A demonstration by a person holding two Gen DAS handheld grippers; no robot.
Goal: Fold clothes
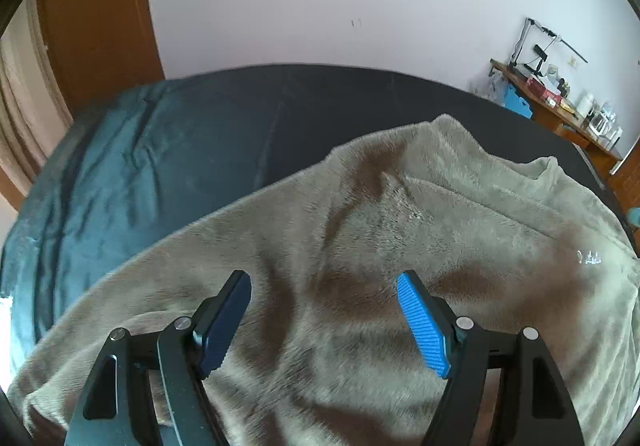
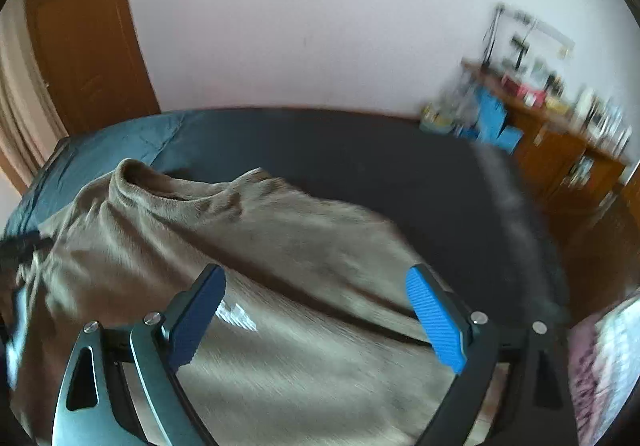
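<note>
Grey fleece garment on dark bed; cluttered wooden desk beyond; both grippers released

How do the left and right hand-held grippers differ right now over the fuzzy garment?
The left hand-held gripper views the fuzzy grey-beige fleece garment sharply; the right hand-held gripper gives a motion-blurred view. The garment's collar lies upper left in the right view, and upper right in the left. Both are open, holding nothing, above the garment on the dark bed sheet.
</note>
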